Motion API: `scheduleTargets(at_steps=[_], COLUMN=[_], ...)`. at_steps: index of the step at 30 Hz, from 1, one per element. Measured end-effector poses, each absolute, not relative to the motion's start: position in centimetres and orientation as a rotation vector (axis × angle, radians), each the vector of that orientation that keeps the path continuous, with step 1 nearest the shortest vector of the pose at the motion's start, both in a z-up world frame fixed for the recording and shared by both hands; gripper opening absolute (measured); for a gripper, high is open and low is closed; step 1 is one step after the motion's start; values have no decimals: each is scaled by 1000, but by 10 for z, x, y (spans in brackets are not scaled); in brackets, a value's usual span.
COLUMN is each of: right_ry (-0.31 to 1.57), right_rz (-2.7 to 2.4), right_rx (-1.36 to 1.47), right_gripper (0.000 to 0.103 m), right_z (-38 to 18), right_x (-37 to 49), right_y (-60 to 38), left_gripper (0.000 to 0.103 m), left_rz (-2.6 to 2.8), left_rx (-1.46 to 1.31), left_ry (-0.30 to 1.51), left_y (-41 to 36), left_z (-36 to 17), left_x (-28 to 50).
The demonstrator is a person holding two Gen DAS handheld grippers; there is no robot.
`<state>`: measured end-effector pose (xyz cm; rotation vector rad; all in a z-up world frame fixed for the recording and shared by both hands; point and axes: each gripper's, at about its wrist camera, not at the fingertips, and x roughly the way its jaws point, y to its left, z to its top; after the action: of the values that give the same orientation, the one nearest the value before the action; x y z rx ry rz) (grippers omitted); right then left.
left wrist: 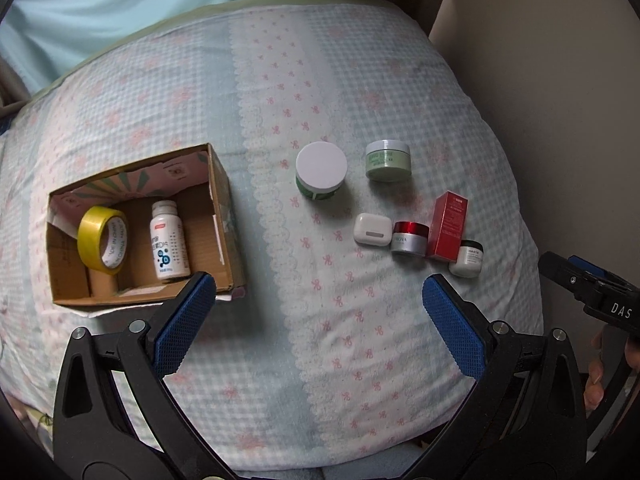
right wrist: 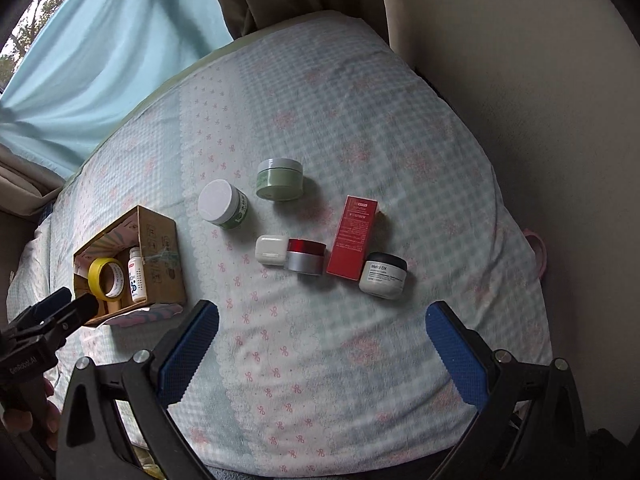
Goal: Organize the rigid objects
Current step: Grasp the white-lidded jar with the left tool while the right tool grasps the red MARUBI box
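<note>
A cardboard box [left wrist: 220, 216] on the bed holds a yellow tape roll [left wrist: 102, 242] and a white bottle [left wrist: 168, 240]; the box also shows in the right wrist view [right wrist: 160, 256]. To its right stand a white-lidded green jar [left wrist: 321, 170], a pale green jar [left wrist: 388, 160], a white earbud case [left wrist: 373, 230], a red-lidded silver jar [left wrist: 410, 238], a red carton [left wrist: 448, 226] and a black-lidded white jar [left wrist: 467, 258]. My left gripper [left wrist: 320, 292] is open and empty above the bed, between the box and the jars. My right gripper [right wrist: 322, 320] is open and empty, just short of the jars.
The bed has a checked quilt with pink bows [left wrist: 320, 80]. A blue curtain [right wrist: 100, 60] hangs at the back left and a beige wall [right wrist: 540, 80] runs along the right. A pink item [right wrist: 538, 246] lies at the bed's right edge.
</note>
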<state>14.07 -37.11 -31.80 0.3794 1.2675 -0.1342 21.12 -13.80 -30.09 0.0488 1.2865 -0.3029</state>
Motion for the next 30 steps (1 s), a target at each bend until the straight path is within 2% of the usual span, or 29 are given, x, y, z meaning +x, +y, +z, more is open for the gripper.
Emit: scheduleTargets(at_steps=[13,15,19,24,29,30], right_ry=[1356,1375,1416,1463,1501,1502], right_rz=[-248,-261,-292,-325,-351,-366], right_rx=[503,501,547,568,573,568], right_gripper=[102,93,89,75,57,56], right_z=[-407,-423,-457,-490,-510,-512], right_x=[212,223,238,249,255,254], right_y=[-407,-406,-407,-405,-403,-403], left_gripper=[103,103,103,103,102,100], left_rz=[-289,-293,-299,-293,-288,-288], left_rx=[103,142,192,221,256,265], left_ry=[1332,1347,1373,1404,1413,1410], left_y=[-188,-196,-204,-207,-212,-213], left_z=[-406,-425,-457,-491,-512,-514], left_x=[301,310,325,339,350,351])
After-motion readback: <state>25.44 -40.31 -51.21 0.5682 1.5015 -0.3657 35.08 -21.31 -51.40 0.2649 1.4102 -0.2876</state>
